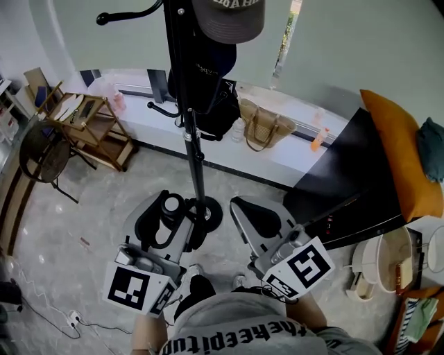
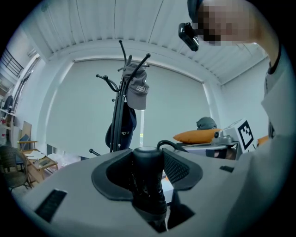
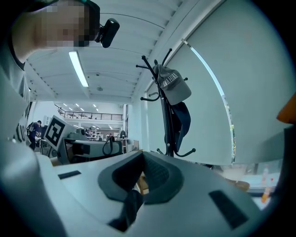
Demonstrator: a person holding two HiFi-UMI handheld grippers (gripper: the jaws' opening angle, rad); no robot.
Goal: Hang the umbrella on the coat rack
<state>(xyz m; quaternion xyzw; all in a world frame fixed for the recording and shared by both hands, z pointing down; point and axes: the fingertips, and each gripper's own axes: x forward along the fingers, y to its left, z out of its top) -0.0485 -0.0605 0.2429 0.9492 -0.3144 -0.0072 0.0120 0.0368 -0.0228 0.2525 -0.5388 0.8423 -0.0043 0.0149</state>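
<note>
Nearest the lens is the person's shirt (image 1: 236, 326), with both grippers held out just ahead of it and pointing level toward the rack (image 1: 192, 132). Left gripper (image 1: 168, 216) has its jaws clamped on the umbrella (image 2: 148, 178), a folded black cylinder standing upright between the pads with its rounded end on top. Right gripper (image 1: 243, 206) has its jaws together on nothing. Standing on the floor just beyond the jaws, the rack carries a grey cap (image 1: 229, 17) at the top, a dark cap (image 1: 211, 62) below it and a black bag (image 1: 218, 111) lower down; a bare hook (image 1: 125, 15) sticks out high on the left and another (image 1: 161, 108) lower. The main risk, as I judge it, is that no strap or loop on the umbrella shows, so catching a hook may fail and the smooth cylinder could slide out of the pads or drop once released. Swinging in close could also knock the caps loose or rock the slim pole on its round base (image 1: 211, 213).
</note>
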